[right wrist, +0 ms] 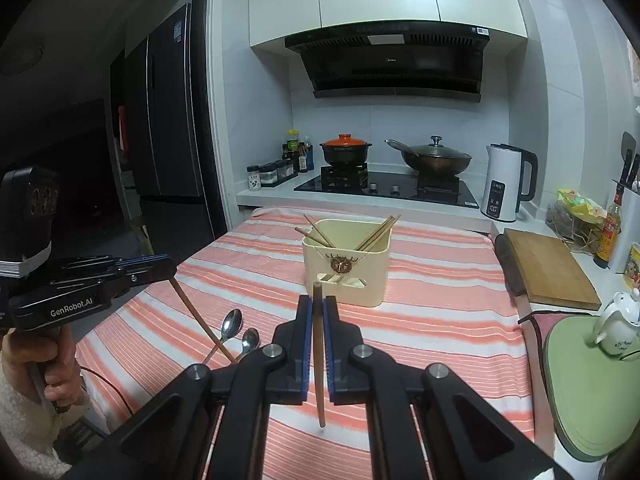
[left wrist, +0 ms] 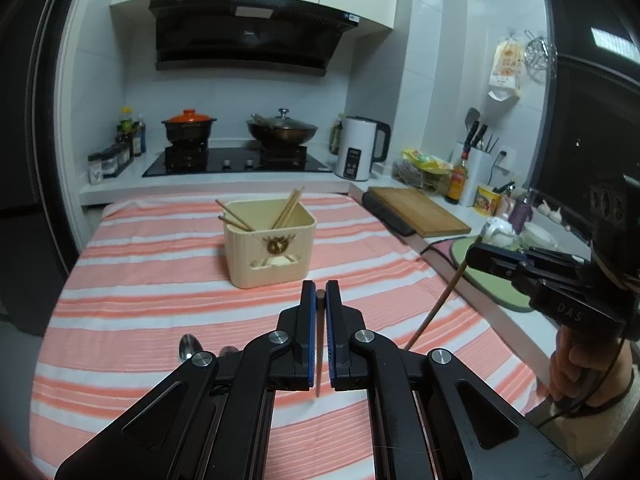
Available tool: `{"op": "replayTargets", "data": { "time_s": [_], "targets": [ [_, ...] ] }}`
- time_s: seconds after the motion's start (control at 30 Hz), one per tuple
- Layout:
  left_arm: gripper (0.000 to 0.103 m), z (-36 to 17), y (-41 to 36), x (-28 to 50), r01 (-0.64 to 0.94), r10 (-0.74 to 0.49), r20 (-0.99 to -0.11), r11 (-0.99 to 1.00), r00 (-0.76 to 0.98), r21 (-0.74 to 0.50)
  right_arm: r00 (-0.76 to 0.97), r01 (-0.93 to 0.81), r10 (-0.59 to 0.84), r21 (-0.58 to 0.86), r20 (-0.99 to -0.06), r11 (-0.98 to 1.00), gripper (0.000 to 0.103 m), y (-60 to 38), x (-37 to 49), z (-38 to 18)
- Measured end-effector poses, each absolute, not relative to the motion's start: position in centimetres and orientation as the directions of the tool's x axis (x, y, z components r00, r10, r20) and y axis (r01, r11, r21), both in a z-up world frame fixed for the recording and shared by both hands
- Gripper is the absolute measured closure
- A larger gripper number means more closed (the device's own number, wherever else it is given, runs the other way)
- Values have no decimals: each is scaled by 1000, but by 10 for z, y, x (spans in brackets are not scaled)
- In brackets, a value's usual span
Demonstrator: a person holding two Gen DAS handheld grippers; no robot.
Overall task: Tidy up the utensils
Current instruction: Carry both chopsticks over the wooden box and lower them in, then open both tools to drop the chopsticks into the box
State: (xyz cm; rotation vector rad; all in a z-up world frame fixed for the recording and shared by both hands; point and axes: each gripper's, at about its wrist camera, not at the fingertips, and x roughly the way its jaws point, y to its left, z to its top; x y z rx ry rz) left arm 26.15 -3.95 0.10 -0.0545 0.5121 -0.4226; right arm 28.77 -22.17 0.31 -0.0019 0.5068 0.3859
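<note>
A cream utensil holder (left wrist: 270, 246) with several chopsticks in it stands mid-table; it also shows in the right wrist view (right wrist: 346, 268). My left gripper (left wrist: 320, 292) is shut on a dark brown chopstick (left wrist: 319, 344), held above the cloth in front of the holder. My right gripper (right wrist: 316, 304) is shut on another brown chopstick (right wrist: 319, 360), also in front of the holder. Two metal spoons (right wrist: 232, 326) lie on the cloth at the front left. Each gripper shows in the other's view, the right (left wrist: 478, 254) and the left (right wrist: 170, 270), with its chopstick hanging down.
The table has a pink and white striped cloth (left wrist: 160, 280). A wooden cutting board (right wrist: 548, 268), a green mat (right wrist: 592, 380) with a white teapot (right wrist: 618, 322), a kettle (right wrist: 506, 182) and the stove with pots (right wrist: 384, 184) lie right and behind.
</note>
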Motion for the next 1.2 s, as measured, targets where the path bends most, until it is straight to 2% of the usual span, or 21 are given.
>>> {"op": "replayTargets", "data": {
  "time_s": [0.37,0.57,0.73,0.93,1.03,1.2],
  "targets": [
    [101,30,-33,305,386,-434,-502,900,749,-201,786,-406,419,132,-454,904,97,-214,323,29],
    [101,84,-24,353,359,-404,-447,915,798,-186,823,-398,402,97,-402,912,97,-206,370,64],
    [101,125,-22,401,297,-332,-375,943,865,-149,872,-374,369,48,-322,926,97,-198,415,99],
    [101,123,-28,469,236,-279,-382,959,881,-156,893,-359,356,42,-276,932,97,-188,480,107],
    [101,105,-36,503,228,-272,-443,962,854,-152,884,-350,348,51,-314,935,97,-185,518,93],
    [100,65,-47,552,238,-294,-584,956,756,-173,789,-340,360,134,-498,931,97,-182,586,53]
  ]
}}
